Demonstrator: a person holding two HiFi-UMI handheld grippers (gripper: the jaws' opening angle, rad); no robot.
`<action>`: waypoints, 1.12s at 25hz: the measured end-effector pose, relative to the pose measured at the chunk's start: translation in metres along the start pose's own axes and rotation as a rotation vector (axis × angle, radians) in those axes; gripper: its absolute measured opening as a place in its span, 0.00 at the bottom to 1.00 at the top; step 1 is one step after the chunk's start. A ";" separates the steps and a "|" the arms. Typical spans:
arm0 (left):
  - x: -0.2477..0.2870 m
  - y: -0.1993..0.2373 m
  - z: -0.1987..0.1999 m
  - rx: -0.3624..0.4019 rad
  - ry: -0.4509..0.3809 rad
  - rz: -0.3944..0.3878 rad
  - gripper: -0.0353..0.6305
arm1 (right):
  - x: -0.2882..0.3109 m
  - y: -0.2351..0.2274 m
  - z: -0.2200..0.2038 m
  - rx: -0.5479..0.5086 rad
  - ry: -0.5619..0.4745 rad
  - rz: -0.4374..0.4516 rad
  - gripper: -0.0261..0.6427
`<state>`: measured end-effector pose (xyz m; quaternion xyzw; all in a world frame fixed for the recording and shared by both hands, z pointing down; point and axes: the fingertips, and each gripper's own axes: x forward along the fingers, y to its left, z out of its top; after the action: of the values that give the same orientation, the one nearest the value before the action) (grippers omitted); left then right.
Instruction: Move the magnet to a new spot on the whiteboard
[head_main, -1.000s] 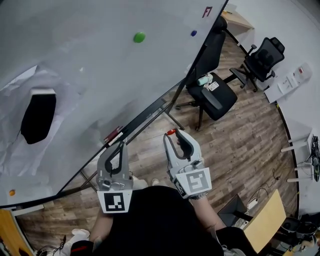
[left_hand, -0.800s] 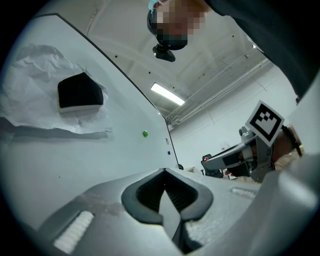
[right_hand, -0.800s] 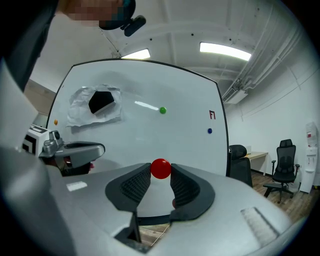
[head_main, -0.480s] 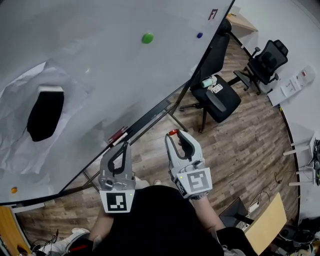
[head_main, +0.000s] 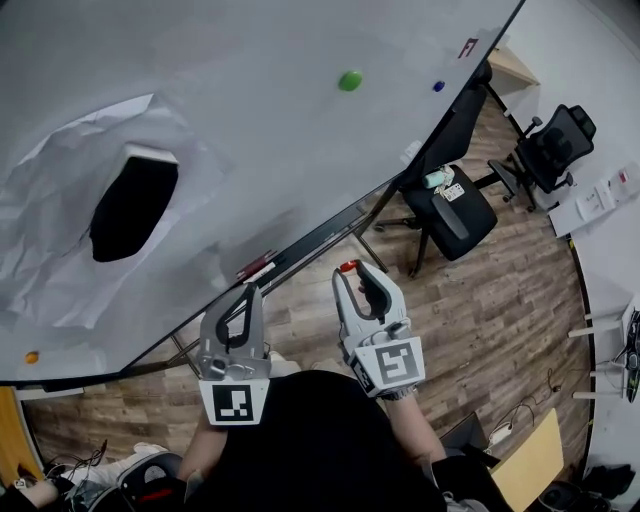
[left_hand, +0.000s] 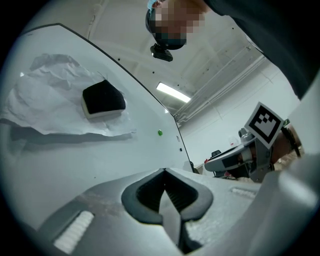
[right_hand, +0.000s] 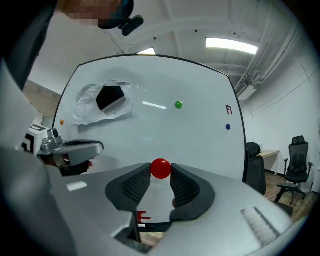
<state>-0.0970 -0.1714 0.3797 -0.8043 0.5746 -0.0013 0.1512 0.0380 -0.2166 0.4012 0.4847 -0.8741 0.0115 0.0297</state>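
My right gripper (head_main: 348, 268) (right_hand: 161, 169) is shut on a round red magnet (right_hand: 161, 168) (head_main: 346, 266), pinched between its fingertips and held off the whiteboard (head_main: 240, 130) (right_hand: 190, 135) near the board's lower edge. My left gripper (head_main: 247, 292) (left_hand: 164, 172) is shut with nothing in it, beside the right one. A green magnet (head_main: 350, 80) (right_hand: 178, 104) (left_hand: 160, 132) sits high on the board. Further right are a blue magnet (head_main: 438, 86) (right_hand: 228, 127) and, at the far left edge, an orange one (head_main: 31, 357) (right_hand: 61, 121).
A black eraser (head_main: 132, 204) (right_hand: 111, 96) (left_hand: 103, 99) rests on crumpled white paper (head_main: 50, 260) stuck to the board. A marker (head_main: 256, 269) lies in the tray. Two black office chairs (head_main: 455, 215) (head_main: 552, 148) stand on the wooden floor to the right.
The head view has swung, so the board, green magnet and eraser shifted rightward in frame. Both grippers keep their pose, the right still pinching the red magnet.
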 end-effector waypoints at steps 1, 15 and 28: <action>-0.002 0.004 0.000 -0.002 -0.002 0.011 0.06 | 0.003 0.004 0.000 0.000 0.007 0.006 0.23; -0.028 0.043 -0.007 0.023 0.029 0.119 0.06 | 0.037 0.048 0.005 -0.028 0.016 0.120 0.23; -0.049 0.070 -0.009 0.021 0.038 0.201 0.06 | 0.061 0.074 0.014 -0.065 -0.001 0.191 0.23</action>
<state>-0.1803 -0.1488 0.3793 -0.7407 0.6553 -0.0073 0.1481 -0.0574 -0.2301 0.3921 0.3978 -0.9163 -0.0145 0.0438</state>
